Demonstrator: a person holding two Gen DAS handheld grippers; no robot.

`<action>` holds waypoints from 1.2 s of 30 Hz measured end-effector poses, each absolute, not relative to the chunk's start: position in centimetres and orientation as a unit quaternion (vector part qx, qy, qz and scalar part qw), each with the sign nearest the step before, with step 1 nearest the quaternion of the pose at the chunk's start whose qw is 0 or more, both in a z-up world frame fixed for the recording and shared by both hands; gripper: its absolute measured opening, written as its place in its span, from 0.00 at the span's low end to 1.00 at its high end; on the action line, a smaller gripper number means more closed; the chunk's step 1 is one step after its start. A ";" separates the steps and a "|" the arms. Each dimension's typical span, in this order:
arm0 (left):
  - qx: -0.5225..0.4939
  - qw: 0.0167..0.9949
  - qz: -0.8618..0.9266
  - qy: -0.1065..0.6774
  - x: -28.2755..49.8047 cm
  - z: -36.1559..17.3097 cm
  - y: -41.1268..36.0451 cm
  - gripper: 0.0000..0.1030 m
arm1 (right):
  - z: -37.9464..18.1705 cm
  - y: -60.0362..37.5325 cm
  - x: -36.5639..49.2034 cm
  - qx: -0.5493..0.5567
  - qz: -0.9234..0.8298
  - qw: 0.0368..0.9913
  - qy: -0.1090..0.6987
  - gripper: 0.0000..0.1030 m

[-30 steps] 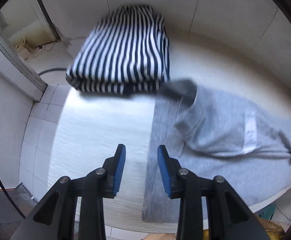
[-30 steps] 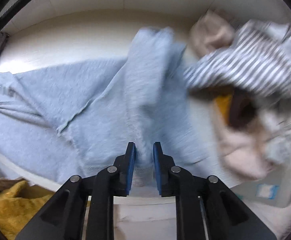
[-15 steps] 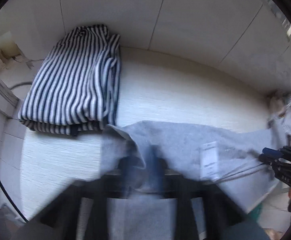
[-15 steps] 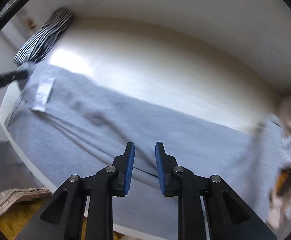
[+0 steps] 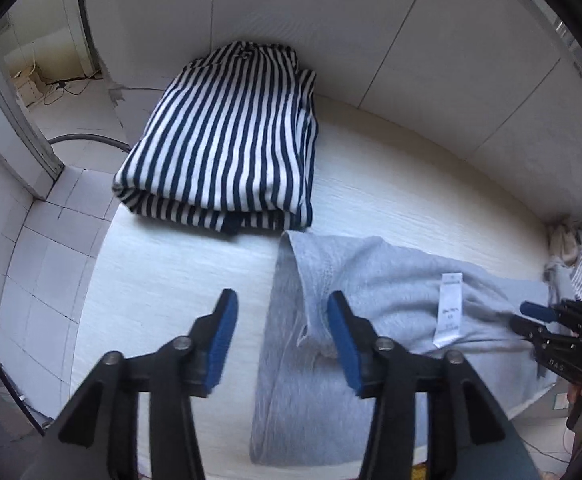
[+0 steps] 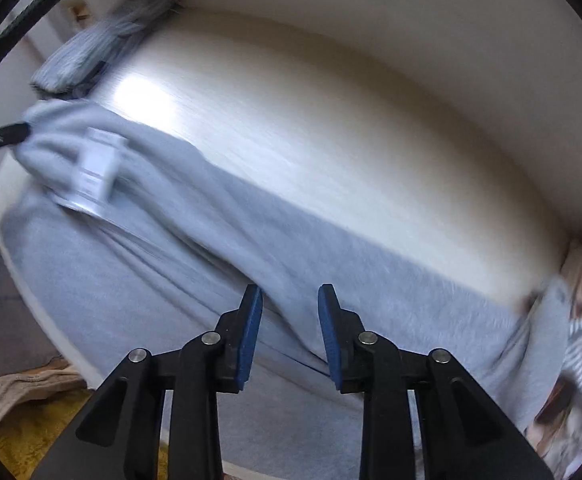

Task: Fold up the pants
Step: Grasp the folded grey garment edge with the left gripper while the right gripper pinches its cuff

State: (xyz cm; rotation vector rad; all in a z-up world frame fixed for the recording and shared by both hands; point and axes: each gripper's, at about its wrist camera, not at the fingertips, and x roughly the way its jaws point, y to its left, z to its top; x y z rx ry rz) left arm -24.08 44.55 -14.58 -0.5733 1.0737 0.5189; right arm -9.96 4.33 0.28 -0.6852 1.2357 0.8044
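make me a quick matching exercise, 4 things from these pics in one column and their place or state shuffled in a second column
1. grey jersey pants
2. navy and white striped garment
3. white care label
4. left gripper

a. folded, at the table's far left corner
b. open, above the pants' edge
c. spread along the table's near edge
d. lying on the grey fabric

Pairs: 1-c, 2-a, 3-d, 4-b
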 end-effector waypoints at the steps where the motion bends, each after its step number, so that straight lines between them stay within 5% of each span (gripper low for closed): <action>1: -0.268 0.788 0.245 0.497 -23.8 -14.3 44.5 0.52 | 1.0 5.1 -10.5 -0.307 0.378 0.685 0.543 0.29; 12: -0.299 0.763 0.283 0.498 -28.2 -14.5 44.9 0.52 | 2.8 16.1 -19.3 -0.331 0.534 0.611 0.481 0.30; 22: -0.343 0.750 0.290 0.485 -31.2 -15.5 44.0 0.52 | -2.0 25.3 -21.9 -0.344 0.558 0.573 0.492 0.30; 23: -0.344 0.751 0.290 0.483 -31.3 -15.4 43.9 0.52 | -2.2 25.4 -21.7 -0.340 0.559 0.570 0.497 0.27; 25: -0.347 0.755 0.287 0.477 -31.4 -15.2 43.9 0.52 | -1.8 25.4 -21.0 -0.320 0.564 0.576 0.498 0.06; 36: -0.407 0.795 0.205 0.401 -29.5 -14.1 44.0 0.52 | 3.3 20.3 -14.0 -0.213 0.577 0.607 0.503 0.04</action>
